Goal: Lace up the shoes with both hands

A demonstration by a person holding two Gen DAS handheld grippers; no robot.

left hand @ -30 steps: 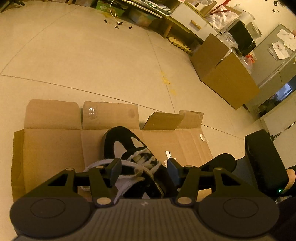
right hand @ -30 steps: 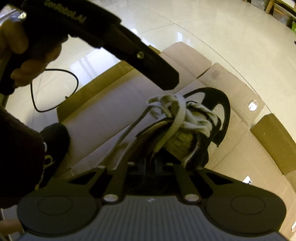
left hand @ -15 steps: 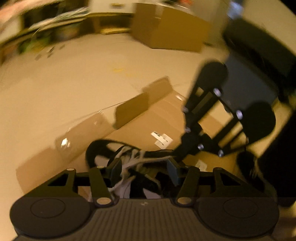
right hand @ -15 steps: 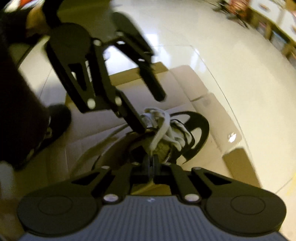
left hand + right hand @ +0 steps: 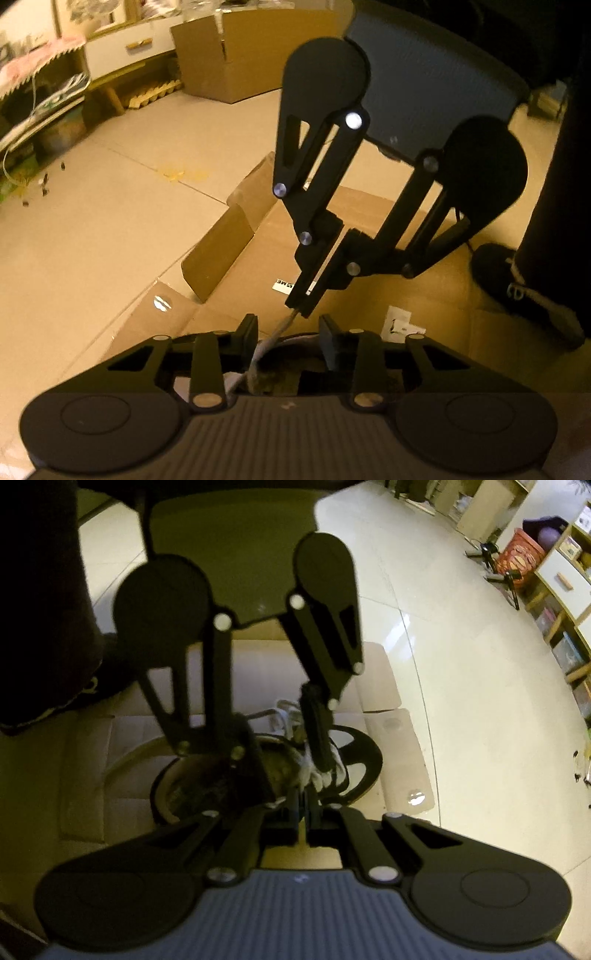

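A: Start at the claws. What has the right claw (image 5: 300, 308) got?

B: Its jaws are pressed together on the lace (image 5: 282, 326), which runs taut from its tips down toward 6 o'clock in the left wrist view.

A: And the left claw (image 5: 288, 334)?

B: Part open and closing. The lace passes up between its fingers (image 5: 248, 332), nearer the one at 9 o'clock, but I see no pad pressing on it, so it holds nothing yet.

A: Where is the shoe (image 5: 354, 760)?

B: Under both claws, on the flattened cardboard (image 5: 369, 221) on the floor (image 5: 92, 221). In the right wrist view its black toe points to 3 o'clock, and the pale laces bunch at the centre beneath the left claw's fingers.

A: So which step?

B: My guess is a handover: one end is pulled up tight, and the other claw comes in to take it lower down.

A: What does the next move need?

B: The left claw should finish closing on the strand while the right keeps tension, and only then let go. If the tension slackens early, the lace may slip out sideways.
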